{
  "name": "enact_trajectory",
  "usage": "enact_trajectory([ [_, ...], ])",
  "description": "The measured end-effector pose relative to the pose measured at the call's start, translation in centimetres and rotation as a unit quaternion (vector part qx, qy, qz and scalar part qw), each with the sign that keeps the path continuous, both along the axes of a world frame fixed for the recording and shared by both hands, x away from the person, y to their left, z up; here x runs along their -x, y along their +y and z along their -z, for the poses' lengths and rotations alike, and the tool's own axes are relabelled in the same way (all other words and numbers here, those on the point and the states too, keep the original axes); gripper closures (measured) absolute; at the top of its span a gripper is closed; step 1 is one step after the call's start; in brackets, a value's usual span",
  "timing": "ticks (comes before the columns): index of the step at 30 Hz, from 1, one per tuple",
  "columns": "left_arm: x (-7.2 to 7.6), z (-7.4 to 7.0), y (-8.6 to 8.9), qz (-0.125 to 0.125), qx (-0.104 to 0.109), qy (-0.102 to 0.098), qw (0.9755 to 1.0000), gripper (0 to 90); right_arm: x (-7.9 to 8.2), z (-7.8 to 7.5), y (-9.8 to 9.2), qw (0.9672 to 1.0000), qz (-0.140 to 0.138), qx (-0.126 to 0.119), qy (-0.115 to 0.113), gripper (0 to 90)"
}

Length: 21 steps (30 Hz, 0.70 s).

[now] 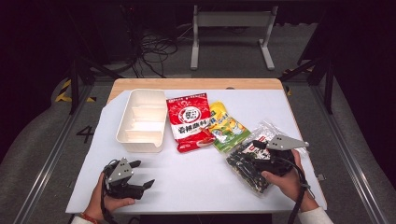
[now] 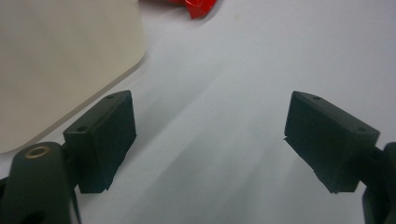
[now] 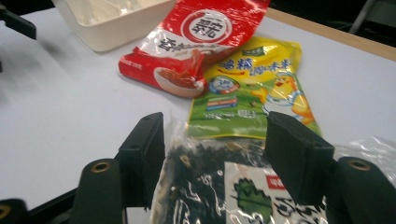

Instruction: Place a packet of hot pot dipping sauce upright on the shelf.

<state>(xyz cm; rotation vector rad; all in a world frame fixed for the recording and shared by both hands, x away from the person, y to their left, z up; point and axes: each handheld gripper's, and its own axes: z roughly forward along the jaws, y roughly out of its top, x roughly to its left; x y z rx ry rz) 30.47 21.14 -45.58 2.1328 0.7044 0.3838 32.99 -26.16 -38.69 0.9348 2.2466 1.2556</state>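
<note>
Clear bag: crinkly clear plastic bag of dark dried bits [image 1: 246,163] lies at the white table's [image 1: 187,182] right front, just beside the yellow-green packet [image 1: 226,127].
Right gripper [image 3: 212,144]: jaws astride the bag's end, whether pinching I cannot tell.
Left gripper [image 2: 210,140]: jaws spread, nothing between, near the cream plastic tray [image 1: 142,120].

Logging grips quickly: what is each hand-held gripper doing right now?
Left hand-held gripper: open, nothing between its jaws, over the bare white table cover.
Right hand-held gripper: open, jaws astride the clear bag of dark dried bits, not pressing it.
</note>
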Motion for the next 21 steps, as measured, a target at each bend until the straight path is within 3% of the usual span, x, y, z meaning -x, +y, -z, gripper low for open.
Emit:
enact_trajectory([
  [6,-0.1,-0.1,0.0,0.002,0.0,0.0,1.0,17.3,-1.8,-0.4,2.5,0.9997,-0.022,-0.001,0.014,36.1],
  [9,-0.2,-0.1,-0.1,0.001,0.004,0.003,1.0,17.0,-3.5,-0.3,3.9,0.9991,-0.03,0.01,0.028,42.9],
  [15,0.0,-0.1,-0.1,0.002,0.003,0.004,1.0,16.7,-7.6,-0.1,7.1,0.995,-0.042,0.018,0.089,42.6],
  [21,0.1,0.0,0.0,0.001,0.001,0.004,1.0,16.6,-10.1,0.8,10.3,0.9903,-0.045,0.048,0.122,41.3],
])
